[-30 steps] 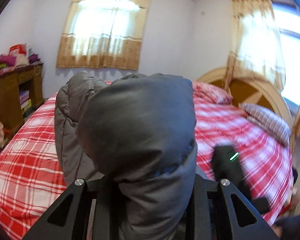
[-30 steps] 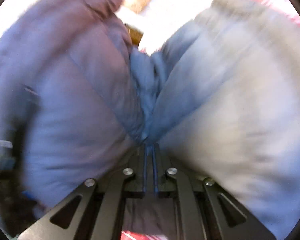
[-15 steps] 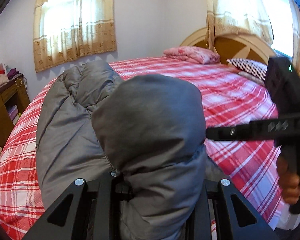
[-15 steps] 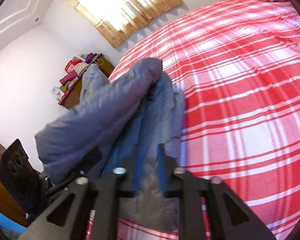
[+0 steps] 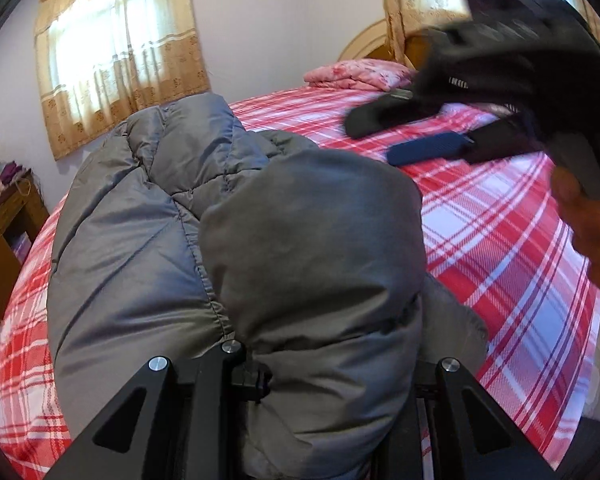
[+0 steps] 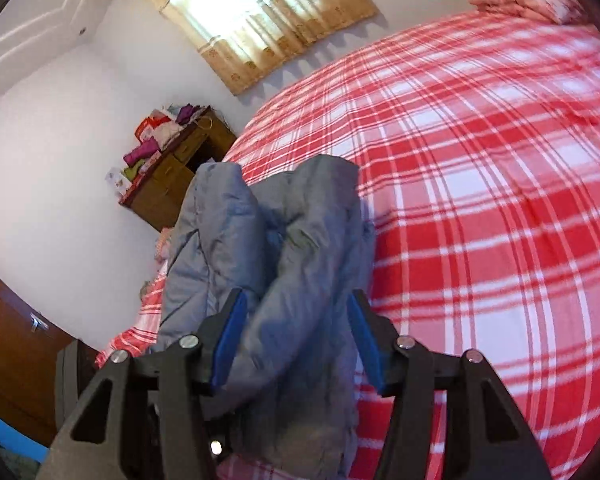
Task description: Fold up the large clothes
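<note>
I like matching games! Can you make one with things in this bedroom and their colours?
Things:
1. puffy jacket
2. bed cover
3. curtains
4. pads of the right gripper

Colours:
A. blue
B. tan
C. grey
D. red and white checks

Right pairs: 1-C, 2-D, 3-B, 4-A
</note>
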The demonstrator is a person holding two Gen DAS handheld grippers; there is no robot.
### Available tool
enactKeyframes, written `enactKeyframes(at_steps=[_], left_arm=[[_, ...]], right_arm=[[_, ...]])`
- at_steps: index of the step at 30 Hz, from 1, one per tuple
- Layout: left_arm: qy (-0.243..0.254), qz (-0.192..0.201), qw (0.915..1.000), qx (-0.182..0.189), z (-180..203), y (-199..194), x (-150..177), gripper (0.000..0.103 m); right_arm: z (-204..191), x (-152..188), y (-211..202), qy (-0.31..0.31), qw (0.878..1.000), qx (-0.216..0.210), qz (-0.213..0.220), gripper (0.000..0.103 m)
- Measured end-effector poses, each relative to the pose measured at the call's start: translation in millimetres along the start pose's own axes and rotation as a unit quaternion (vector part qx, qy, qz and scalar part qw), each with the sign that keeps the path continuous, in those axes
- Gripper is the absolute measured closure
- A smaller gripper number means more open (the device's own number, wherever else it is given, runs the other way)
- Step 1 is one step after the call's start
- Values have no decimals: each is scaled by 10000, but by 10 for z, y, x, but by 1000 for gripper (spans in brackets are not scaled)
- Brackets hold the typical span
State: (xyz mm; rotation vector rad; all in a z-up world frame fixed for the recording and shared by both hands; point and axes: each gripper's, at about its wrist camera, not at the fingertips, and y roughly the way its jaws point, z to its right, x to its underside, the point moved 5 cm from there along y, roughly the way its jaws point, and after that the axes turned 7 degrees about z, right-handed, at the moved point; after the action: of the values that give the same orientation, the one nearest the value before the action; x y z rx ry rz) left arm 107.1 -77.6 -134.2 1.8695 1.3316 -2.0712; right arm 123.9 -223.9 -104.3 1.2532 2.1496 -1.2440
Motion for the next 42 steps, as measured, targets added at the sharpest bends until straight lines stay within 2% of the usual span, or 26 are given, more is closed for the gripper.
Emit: enactKeyframes(at_steps=[2,5,12,16,22,23,25,26,28,29,30,32,35,37,38,39,40,42], left_arm=[[99,-18,9999,-2,13,-2,17,76],[59,-28,10000,53,-9,-3,25,76],[213,-112,9995,181,-15,30,45,76],[369,-140,9989,234,44,57,93,76],[411,-130,9987,256,113,83,138,76],[496,-143,9984,219,112,94,144,76],[493,-145,9984,218,106,97,158,76],[426,-136,9987,239,85,96,156,76],[310,-119,9990,283,50,94,150,76],[301,-105,9991,286,47,92,149,76],[307,-92,9991,281,52,95,149,76],[309,-83,9991,275,50,119,164,76],[297,-102,9992,261,48,127,172,76],[296,-120,9992,241,71,112,185,76],[308,-133,9992,225,78,113,181,76],[327,-141,9991,210,81,109,179,76],[350,-148,9991,187,83,105,171,76],[368,-122,9992,106,85,55,155,76]], right_arm=[[-49,28,130,-99,9999,21,-132,49],[-38,119,323,-282,9987,213,-372,76],[183,449,544,-78,9973,394,-608,77],[311,570,592,219,9972,325,-636,80],[461,600,611,501,9960,88,-738,84],[442,574,601,369,9958,159,-818,85],[336,510,555,-137,9945,407,-959,80],[279,452,503,-376,9934,482,-966,75],[196,281,310,-536,9959,445,-578,69],[164,189,212,-533,9972,385,-361,63],[124,84,120,-510,9982,300,-134,50],[26,-72,46,-504,9986,115,117,33],[-104,-193,282,-796,9966,212,-49,32],[-131,-202,487,-917,9950,305,-258,38],[-124,-173,583,-967,9940,286,-430,49],[-151,-142,657,-1029,9928,246,-563,72],[-179,-128,704,-1133,9911,212,-665,84],[-212,-139,639,-1296,9898,260,-533,93]])
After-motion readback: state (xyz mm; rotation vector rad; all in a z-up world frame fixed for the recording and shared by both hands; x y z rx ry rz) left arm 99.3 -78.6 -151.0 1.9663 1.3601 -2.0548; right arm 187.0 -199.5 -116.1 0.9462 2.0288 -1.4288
